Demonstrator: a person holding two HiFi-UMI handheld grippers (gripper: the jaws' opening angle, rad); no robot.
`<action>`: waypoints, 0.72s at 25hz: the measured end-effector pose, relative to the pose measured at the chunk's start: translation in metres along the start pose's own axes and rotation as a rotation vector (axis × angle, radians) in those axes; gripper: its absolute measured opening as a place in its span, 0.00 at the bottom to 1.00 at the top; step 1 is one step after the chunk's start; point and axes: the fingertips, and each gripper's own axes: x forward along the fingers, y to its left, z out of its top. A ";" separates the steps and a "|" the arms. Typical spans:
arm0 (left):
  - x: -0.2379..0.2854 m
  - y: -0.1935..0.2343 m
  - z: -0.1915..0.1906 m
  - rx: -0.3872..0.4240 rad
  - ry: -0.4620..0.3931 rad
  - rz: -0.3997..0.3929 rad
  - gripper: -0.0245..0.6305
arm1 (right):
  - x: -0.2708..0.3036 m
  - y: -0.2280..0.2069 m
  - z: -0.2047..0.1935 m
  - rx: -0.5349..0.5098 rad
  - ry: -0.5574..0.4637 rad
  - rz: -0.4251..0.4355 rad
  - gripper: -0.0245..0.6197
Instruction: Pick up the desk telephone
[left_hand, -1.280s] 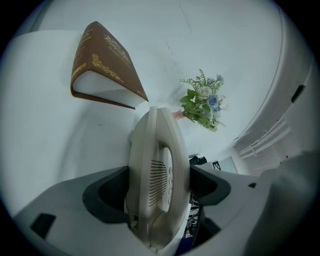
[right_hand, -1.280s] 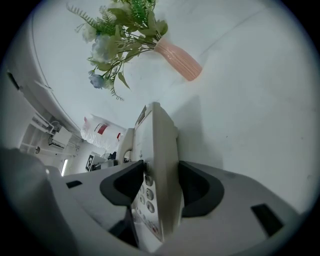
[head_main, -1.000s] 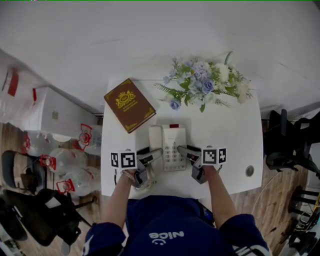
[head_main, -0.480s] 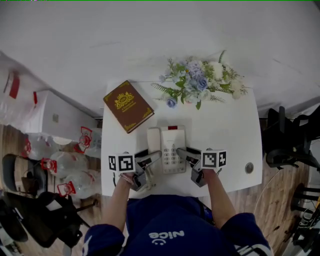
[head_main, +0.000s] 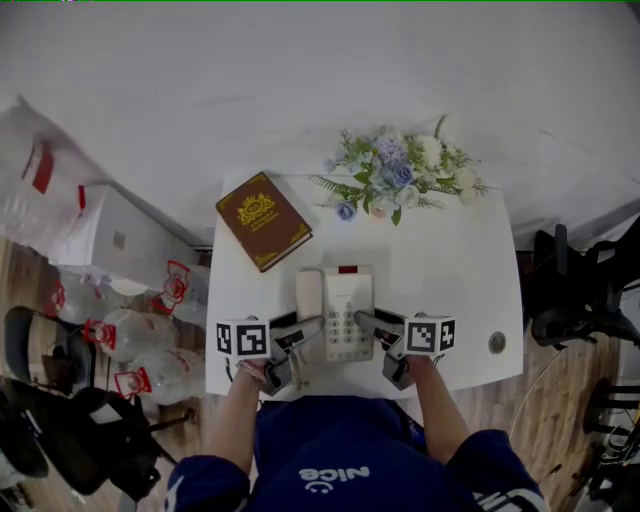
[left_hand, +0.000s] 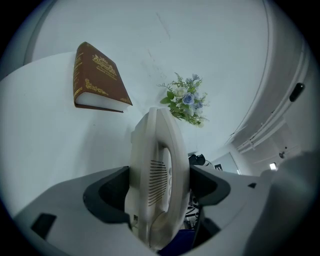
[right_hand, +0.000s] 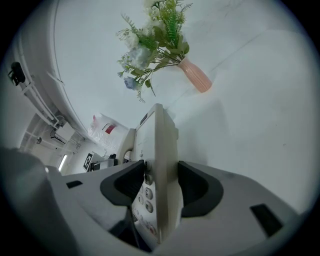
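The white desk telephone (head_main: 335, 312) sits at the near middle of the white table (head_main: 460, 260), handset on its left side, keypad to the right. My left gripper (head_main: 312, 327) is shut on the handset side (left_hand: 157, 175), both jaws pressed against it. My right gripper (head_main: 364, 320) is shut on the keypad side (right_hand: 159, 160), where keys show between the jaws. In each gripper view the telephone stands edge-on and fills the gap of the left gripper (left_hand: 157, 192) and the right gripper (right_hand: 161, 187). Whether it is off the table I cannot tell.
A brown book (head_main: 263, 220) lies at the table's far left, and also shows in the left gripper view as the same book (left_hand: 97, 77). A bunch of flowers (head_main: 395, 175) in a pink vase (right_hand: 195, 77) lies at the far edge. Water bottles (head_main: 130, 330) stand on the floor at left; a chair (head_main: 575, 290) stands at right.
The telephone and both grippers have come a little nearer to me, away from the book and flowers. Both grippers stay shut on it.
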 end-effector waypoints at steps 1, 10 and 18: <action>-0.002 -0.002 0.001 0.005 -0.008 -0.001 0.61 | -0.001 0.003 0.001 -0.004 -0.001 0.000 0.40; -0.020 -0.026 0.000 0.062 -0.049 -0.012 0.61 | -0.014 0.028 -0.002 -0.038 -0.033 0.018 0.40; -0.032 -0.041 0.000 0.079 -0.087 -0.026 0.61 | -0.025 0.049 0.000 -0.078 -0.076 0.029 0.40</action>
